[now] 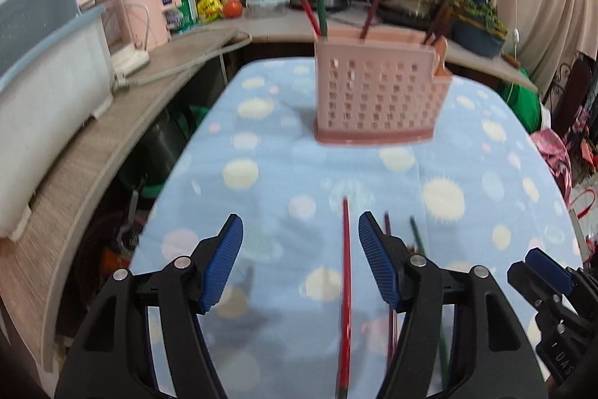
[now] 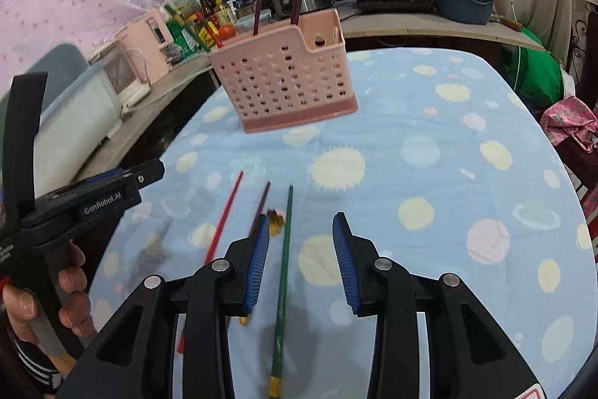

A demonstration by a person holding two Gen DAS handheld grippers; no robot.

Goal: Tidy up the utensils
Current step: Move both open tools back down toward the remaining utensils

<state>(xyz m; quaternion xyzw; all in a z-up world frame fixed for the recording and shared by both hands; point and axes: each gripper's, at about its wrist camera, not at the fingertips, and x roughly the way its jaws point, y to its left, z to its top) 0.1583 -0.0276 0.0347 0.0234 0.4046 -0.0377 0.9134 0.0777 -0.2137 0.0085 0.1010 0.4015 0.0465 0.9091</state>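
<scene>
Left gripper (image 1: pixel 301 242): jaws wide apart, holding nothing; red chopstick (image 1: pixel 345 287) flat on cloth between them. Right gripper (image 2: pixel 301 251): jaws wide apart, holding nothing; green chopstick (image 2: pixel 282 283) lying between them. Purple chopstick (image 2: pixel 261 208) between red and green. Pink utensil basket (image 2: pixel 286 85) upright farther back on blue spotted cloth (image 2: pixel 429 174), chopsticks standing inside.
</scene>
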